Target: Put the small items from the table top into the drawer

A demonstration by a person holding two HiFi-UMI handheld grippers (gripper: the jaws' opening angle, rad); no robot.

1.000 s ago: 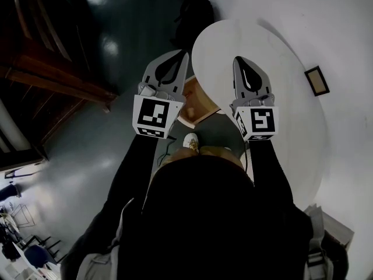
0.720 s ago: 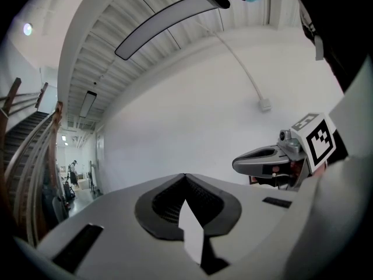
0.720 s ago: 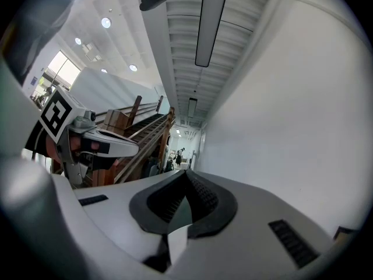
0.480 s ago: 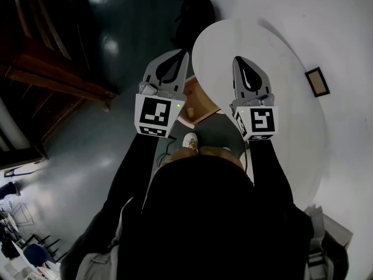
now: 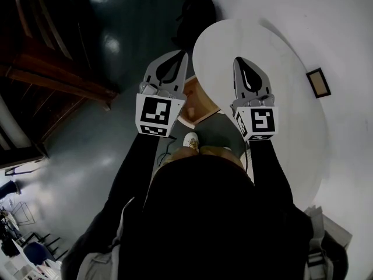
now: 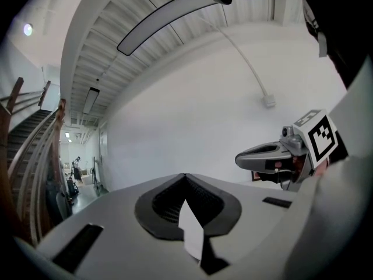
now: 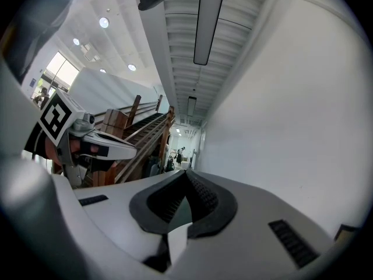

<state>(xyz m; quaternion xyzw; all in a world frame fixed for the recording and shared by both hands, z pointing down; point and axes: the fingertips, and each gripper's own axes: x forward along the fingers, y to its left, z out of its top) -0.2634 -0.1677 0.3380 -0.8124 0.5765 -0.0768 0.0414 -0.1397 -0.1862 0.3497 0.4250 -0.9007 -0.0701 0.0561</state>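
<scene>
In the head view both grippers are held out side by side at chest height, pointing level. My left gripper (image 5: 182, 53) is shut with nothing between its jaws. My right gripper (image 5: 237, 59) is shut and empty too, its tip over the edge of a round white table top (image 5: 274, 45). No small items show on that top. A light wooden piece (image 5: 195, 105), possibly the drawer unit, shows between and below the grippers. In the left gripper view the left gripper (image 6: 185, 177) faces a bare white wall. In the right gripper view the right gripper (image 7: 187, 174) faces a corridor.
A white wall with a small framed picture (image 5: 318, 81) runs along the right. Dark glossy floor (image 5: 111, 51) and a wooden staircase (image 5: 52, 80) lie to the left. A dark bag or chair (image 5: 195, 13) stands beyond the table. My shoe (image 5: 190, 142) shows below.
</scene>
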